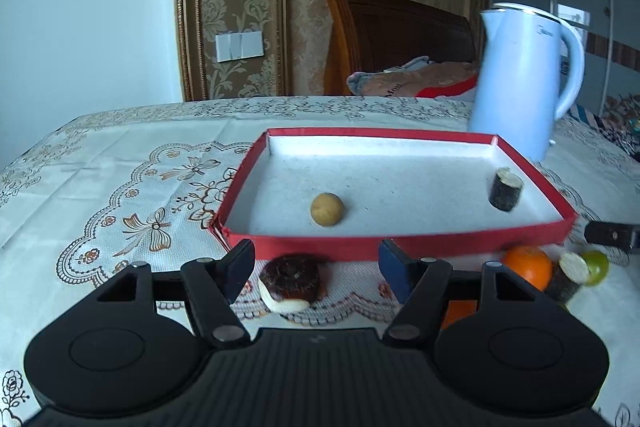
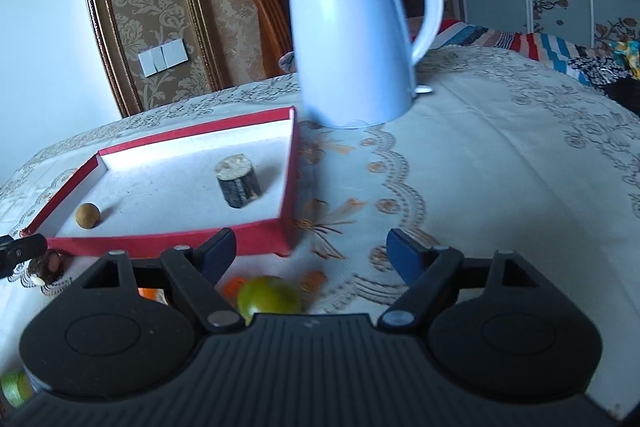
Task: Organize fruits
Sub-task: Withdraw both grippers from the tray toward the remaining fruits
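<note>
A red-rimmed white tray (image 1: 400,239) (image 2: 256,239) holds a small tan round fruit (image 1: 327,209) (image 2: 87,215) and a dark sugarcane stub (image 1: 506,189) (image 2: 237,184). In front of the tray lie a dark brown water chestnut (image 1: 290,281) (image 2: 46,267), an orange (image 1: 527,266), a second sugarcane stub (image 1: 568,274) and a green citrus (image 1: 597,267) (image 2: 269,295). My left gripper (image 1: 316,269) is open, with the water chestnut lying between its fingers. My right gripper (image 2: 312,259) is open over the green citrus.
A pale blue electric kettle (image 1: 524,79) (image 2: 352,39) stands behind the tray's right corner. The table carries an embroidered cloth (image 1: 120,195) (image 2: 500,167). A wooden headboard (image 1: 384,31) and bedding lie beyond the table's far edge.
</note>
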{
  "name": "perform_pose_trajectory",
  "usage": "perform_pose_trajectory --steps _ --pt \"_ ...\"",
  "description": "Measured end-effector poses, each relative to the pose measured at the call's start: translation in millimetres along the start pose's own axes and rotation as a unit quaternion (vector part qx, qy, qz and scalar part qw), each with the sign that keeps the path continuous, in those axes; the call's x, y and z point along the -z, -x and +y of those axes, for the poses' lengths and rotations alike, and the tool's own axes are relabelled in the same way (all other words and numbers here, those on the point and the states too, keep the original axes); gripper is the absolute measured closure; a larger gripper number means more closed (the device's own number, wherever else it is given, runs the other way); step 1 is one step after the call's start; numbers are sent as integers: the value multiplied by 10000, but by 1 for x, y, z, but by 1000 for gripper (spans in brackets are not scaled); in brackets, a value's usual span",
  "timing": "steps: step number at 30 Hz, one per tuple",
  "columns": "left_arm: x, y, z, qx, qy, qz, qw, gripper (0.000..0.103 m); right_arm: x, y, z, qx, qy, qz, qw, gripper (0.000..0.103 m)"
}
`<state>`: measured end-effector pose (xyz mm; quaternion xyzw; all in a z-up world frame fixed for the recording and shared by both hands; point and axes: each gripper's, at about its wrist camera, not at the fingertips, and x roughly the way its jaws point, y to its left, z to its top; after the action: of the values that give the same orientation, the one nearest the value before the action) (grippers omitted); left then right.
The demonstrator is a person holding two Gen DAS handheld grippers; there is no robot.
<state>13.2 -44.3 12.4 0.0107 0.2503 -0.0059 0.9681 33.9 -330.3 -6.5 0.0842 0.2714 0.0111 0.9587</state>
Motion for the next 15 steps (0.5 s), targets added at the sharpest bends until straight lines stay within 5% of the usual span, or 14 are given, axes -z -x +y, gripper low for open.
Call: perform_pose_trajectory --steps 15 --pt "25 26 -12 513 -359 71 9980 29 16 10 -6 50 41 33 10000 13"
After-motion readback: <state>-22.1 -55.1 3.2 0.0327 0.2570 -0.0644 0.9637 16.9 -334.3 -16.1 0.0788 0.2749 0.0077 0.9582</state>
